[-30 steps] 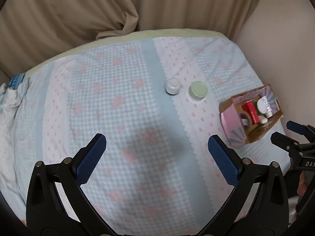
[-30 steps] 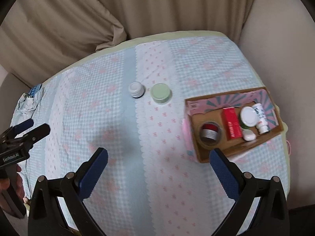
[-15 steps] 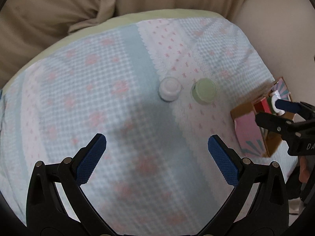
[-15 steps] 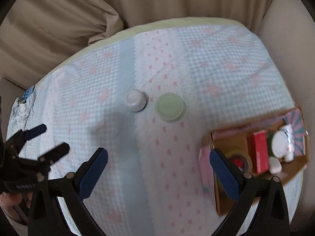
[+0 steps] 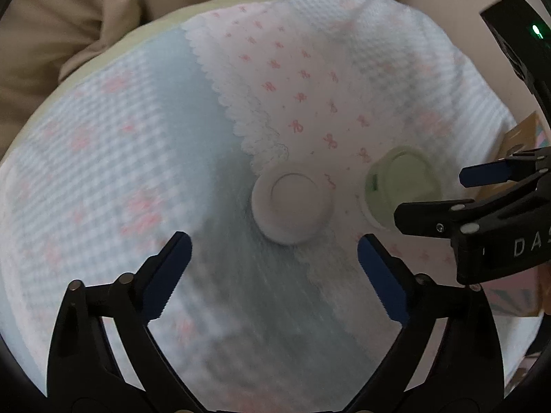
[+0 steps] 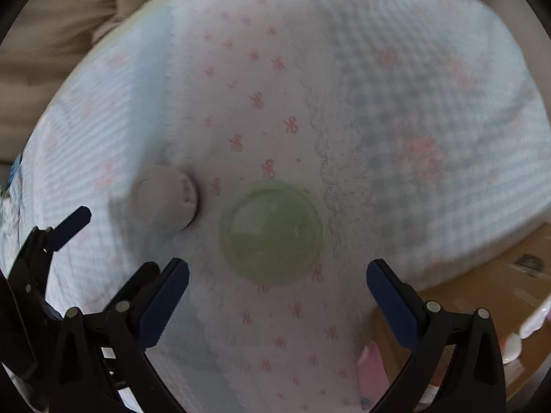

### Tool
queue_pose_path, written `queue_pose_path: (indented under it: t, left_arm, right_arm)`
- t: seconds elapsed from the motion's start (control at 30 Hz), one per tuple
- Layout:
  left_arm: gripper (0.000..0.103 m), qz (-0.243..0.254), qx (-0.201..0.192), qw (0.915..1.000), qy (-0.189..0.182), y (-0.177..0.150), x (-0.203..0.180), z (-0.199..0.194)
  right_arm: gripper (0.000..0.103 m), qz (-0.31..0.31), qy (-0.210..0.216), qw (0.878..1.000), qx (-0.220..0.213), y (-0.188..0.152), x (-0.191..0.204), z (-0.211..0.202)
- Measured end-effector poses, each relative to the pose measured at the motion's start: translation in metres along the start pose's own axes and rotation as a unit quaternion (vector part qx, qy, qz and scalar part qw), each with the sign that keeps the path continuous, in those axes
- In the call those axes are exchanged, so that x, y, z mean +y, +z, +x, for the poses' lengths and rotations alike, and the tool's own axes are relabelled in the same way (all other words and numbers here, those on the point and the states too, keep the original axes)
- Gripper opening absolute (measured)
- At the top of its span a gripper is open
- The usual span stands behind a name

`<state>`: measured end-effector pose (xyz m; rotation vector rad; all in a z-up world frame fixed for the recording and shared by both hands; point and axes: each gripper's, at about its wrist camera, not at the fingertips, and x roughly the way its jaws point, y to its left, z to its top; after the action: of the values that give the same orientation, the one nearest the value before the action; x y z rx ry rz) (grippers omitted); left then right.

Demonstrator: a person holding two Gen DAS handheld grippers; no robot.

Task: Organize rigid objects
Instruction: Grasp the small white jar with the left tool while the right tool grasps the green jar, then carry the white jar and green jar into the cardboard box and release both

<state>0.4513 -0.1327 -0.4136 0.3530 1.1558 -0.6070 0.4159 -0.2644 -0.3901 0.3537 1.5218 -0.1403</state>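
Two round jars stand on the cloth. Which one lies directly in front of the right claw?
The green-lidded jar: it sits centred ahead of the open right claw, while the white-lidded jar is off to its left.

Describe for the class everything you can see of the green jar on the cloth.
The green jar is round and low, with a pale green lid that looks like smooth plastic; the left view shows a darker green mark on its side. It stands upright, lid on, on the white bow-printed strip of the cloth, right of the white jar and apart from it. The right gripper hangs open over it; nothing grips it.
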Motion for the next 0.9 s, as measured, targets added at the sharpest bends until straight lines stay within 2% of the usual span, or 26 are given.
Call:
queue_pose_path:
  t: [0.07, 0.13, 0.23, 0.33, 0.37, 0.6, 0.73, 0.9]
  left_arm:
    - [0.092, 0.009, -0.003, 1.0, 0.0, 0.002, 0.0, 0.011]
    - [0.085, 0.018, -0.008, 0.9998, 0.0, 0.002, -0.001, 0.021]
    - [0.081, 0.025, -0.017, 0.9995, -0.004, 0.006, -0.002, 0.031]
    - [0.063, 0.031, -0.02, 0.9992, -0.013, 0.012, -0.006, 0.036]
    - [0.054, 0.037, -0.02, 0.999, -0.019, 0.013, -0.009, 0.039]
    - [0.054, 0.054, -0.036, 0.9978, -0.012, 0.011, -0.013, 0.039]
    - [0.054, 0.058, -0.034, 0.9977, -0.004, 0.006, -0.012, 0.032]
    - [0.054, 0.057, -0.034, 0.9978, 0.0, -0.002, -0.009, 0.008]
  right_arm:
    - [0.103, 0.022, 0.007, 1.0, 0.008, 0.003, -0.005, 0.014]
    - [0.103, 0.034, 0.011, 0.999, 0.007, 0.005, -0.007, 0.021]
    - [0.092, 0.051, 0.011, 0.999, 0.005, 0.006, -0.006, 0.029]
    - [0.074, 0.064, 0.01, 0.998, 0.008, 0.008, -0.003, 0.035]
    - [0.072, 0.068, 0.002, 0.998, 0.01, 0.007, -0.003, 0.037]
    - [0.071, 0.081, -0.008, 0.997, -0.008, 0.0, -0.002, 0.035]
    - [0.07, 0.088, 0.007, 0.996, -0.009, -0.005, -0.009, 0.028]
    - [0.07, 0.085, 0.024, 0.996, -0.023, -0.029, -0.015, 0.004]
